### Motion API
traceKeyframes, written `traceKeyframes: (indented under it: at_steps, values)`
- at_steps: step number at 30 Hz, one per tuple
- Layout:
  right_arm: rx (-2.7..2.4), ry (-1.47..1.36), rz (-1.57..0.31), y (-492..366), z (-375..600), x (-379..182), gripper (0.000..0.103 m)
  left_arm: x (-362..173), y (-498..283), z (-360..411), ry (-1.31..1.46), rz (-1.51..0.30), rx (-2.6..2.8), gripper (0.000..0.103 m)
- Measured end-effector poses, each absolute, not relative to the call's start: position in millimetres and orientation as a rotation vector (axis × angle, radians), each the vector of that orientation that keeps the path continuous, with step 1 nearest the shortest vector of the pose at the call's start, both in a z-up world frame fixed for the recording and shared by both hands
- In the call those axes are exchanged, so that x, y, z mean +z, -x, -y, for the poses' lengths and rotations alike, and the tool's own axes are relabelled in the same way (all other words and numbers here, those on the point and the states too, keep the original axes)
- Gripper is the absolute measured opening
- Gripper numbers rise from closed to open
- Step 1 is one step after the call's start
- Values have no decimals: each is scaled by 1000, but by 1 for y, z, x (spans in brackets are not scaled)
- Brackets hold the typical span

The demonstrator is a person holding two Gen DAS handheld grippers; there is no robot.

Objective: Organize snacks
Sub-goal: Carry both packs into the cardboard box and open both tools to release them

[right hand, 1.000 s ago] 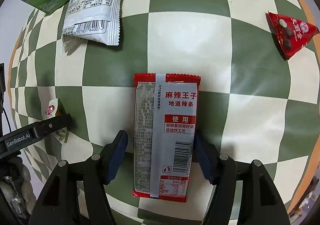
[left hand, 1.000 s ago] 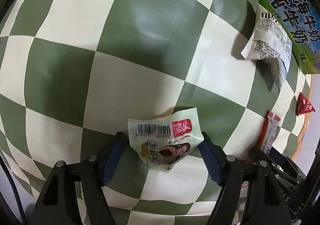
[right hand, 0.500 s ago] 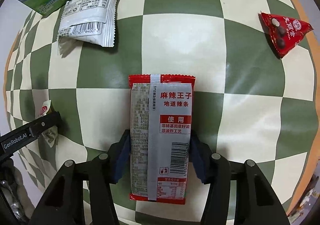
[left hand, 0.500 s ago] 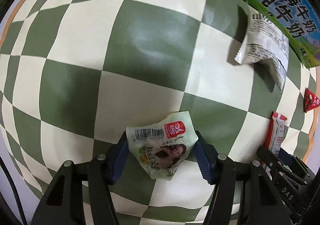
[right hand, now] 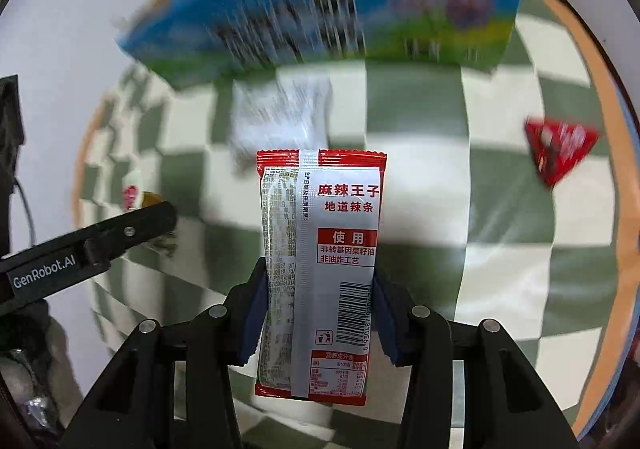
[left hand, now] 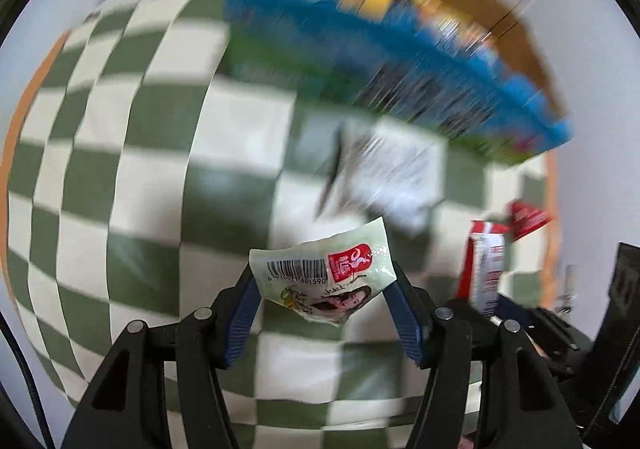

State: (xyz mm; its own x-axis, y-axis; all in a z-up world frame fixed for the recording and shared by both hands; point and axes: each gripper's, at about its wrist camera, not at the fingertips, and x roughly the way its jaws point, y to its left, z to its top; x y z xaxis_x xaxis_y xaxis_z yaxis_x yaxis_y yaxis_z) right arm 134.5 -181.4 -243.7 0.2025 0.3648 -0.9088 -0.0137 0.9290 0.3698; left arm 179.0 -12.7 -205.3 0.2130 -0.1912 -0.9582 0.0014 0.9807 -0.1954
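Note:
My left gripper [left hand: 325, 295] is shut on a small pale green snack packet [left hand: 325, 278] with a barcode and holds it above the green-and-white checked cloth [left hand: 132, 185]. My right gripper [right hand: 320, 299] is shut on a long red and grey spicy-strip packet [right hand: 320, 261], also lifted off the cloth; that packet shows at the right of the left wrist view [left hand: 486, 265]. A blue and green milk carton box [left hand: 384, 89] [right hand: 320, 21] with snacks in it stands ahead, blurred.
A white packet [left hand: 392, 173] [right hand: 280, 113] lies on the cloth before the box. A red triangular packet [right hand: 560, 147] [left hand: 528, 217] lies to the right. The left gripper's black arm [right hand: 88, 245] crosses the right wrist view's left side. The table's orange edge [right hand: 600, 129] runs along the right.
Both grippers have lifted their packets off the cloth and tilted up, so the box now fills the upper view. The background is motion-blurred.

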Motion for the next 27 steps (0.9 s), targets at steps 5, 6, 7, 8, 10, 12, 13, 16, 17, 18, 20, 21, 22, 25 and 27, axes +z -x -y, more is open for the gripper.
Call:
traceKeyframes:
  at_steps: [5,6,7,8,10,12,13,16,17,18,20,21,22,25,27]
  values:
    - [302,-350,-1214,-181,207,-170,49,-138,-230,20,169,-1253,-232,58]
    - [304,-361,-1188,-194,213,-157,49,-125,-246,24,157,-1228,-237,58]
    - [303,-359,-1166,-207,219,-145,49,-117,-256,22,144,-1217,-241,58]
    - [296,-354,-1143,-221,223,-135,49,-112,-267,22,124,-1212,-243,58]
    - [279,-328,-1114,-254,227,-122,50,-108,-296,26,100,-1204,-230,59]
    - [257,-299,-1101,-287,231,-117,49,-112,-328,29,69,-1225,-210,59]
    - [246,-286,-1102,-302,232,-118,50,-118,-338,30,56,-1242,-203,59]
    - [229,-271,-1131,-343,230,-129,50,-143,-370,31,27,-1316,-178,59]
    - [224,-262,-1144,-354,229,-135,50,-153,-377,31,21,-1333,-168,59]
    - [218,-261,-1157,-363,229,-142,50,-163,-385,31,7,-1355,-160,59]
    - [206,-267,-1191,-380,230,-158,50,-181,-397,33,-16,-1406,-161,59]
    - [200,-270,-1199,-383,230,-166,50,-191,-402,33,-15,-1432,-157,59]
    - [195,-275,-1211,-389,230,-174,50,-198,-406,33,-13,-1450,-155,60]
    - [178,-274,-1265,-400,227,-199,67,-221,-416,33,-18,-1527,-163,60]
    - [162,-248,-1310,-408,224,-214,94,-230,-418,31,-14,-1532,-159,61]
